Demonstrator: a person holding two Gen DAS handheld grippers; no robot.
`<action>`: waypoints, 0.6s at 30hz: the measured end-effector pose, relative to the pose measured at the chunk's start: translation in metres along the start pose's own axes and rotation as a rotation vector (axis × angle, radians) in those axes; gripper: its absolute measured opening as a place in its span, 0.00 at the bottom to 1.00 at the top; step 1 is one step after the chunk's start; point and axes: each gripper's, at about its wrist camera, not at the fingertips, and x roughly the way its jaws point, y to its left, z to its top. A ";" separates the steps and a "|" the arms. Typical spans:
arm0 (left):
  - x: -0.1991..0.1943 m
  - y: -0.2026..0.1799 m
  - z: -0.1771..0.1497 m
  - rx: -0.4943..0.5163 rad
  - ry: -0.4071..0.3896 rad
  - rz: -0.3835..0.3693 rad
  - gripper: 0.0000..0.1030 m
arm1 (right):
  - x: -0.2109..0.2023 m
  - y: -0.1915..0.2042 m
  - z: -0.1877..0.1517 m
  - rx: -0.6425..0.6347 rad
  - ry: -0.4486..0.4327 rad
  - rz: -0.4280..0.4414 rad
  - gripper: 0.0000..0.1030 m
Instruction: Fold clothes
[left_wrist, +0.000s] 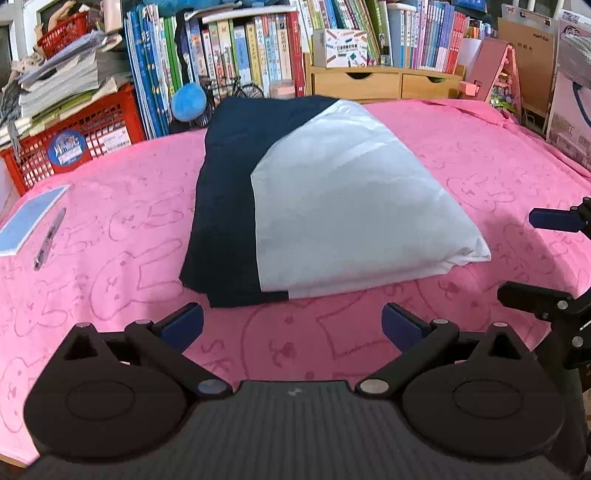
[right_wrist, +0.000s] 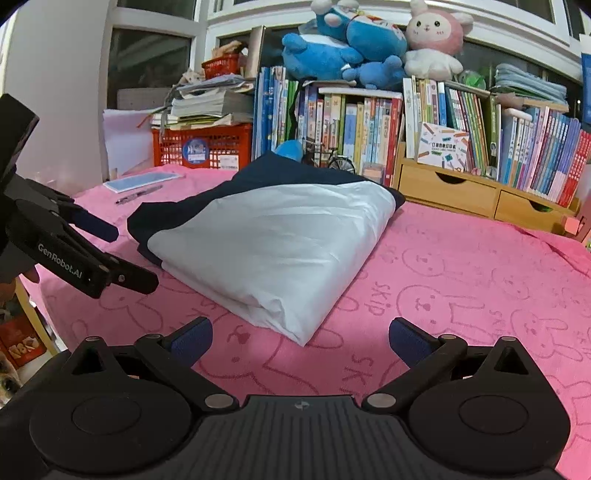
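A folded garment, white (left_wrist: 354, 214) over dark navy (left_wrist: 225, 206), lies in a compact packet on the pink rabbit-print cloth (left_wrist: 110, 258). The right wrist view shows the same packet (right_wrist: 273, 243), its white corner nearest. My left gripper (left_wrist: 291, 328) hovers open just short of the packet's near edge, nothing between its blue pads. My right gripper (right_wrist: 301, 339) is open too, a little short of the white corner. Each gripper shows in the other's view: the right one (left_wrist: 543, 258) at the right edge, the left one (right_wrist: 122, 254) at the left, both apart from the garment.
A blue notepad (left_wrist: 33, 218) and a pen (left_wrist: 50, 240) lie on the cloth at the left. Behind the cloth stand a red crate (left_wrist: 74, 140), rows of books (left_wrist: 240, 62), a wooden drawer unit (left_wrist: 384, 83), and plush toys (right_wrist: 369, 44) on top.
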 end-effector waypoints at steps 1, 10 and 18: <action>0.003 0.000 -0.002 -0.007 0.009 -0.004 1.00 | 0.001 0.000 -0.001 0.003 0.003 -0.001 1.00; 0.015 0.004 -0.013 -0.051 0.028 -0.012 1.00 | 0.012 -0.002 -0.008 0.046 0.041 -0.016 1.00; 0.019 0.003 -0.009 -0.056 0.034 -0.010 1.00 | 0.018 -0.002 -0.010 0.069 0.054 -0.026 1.00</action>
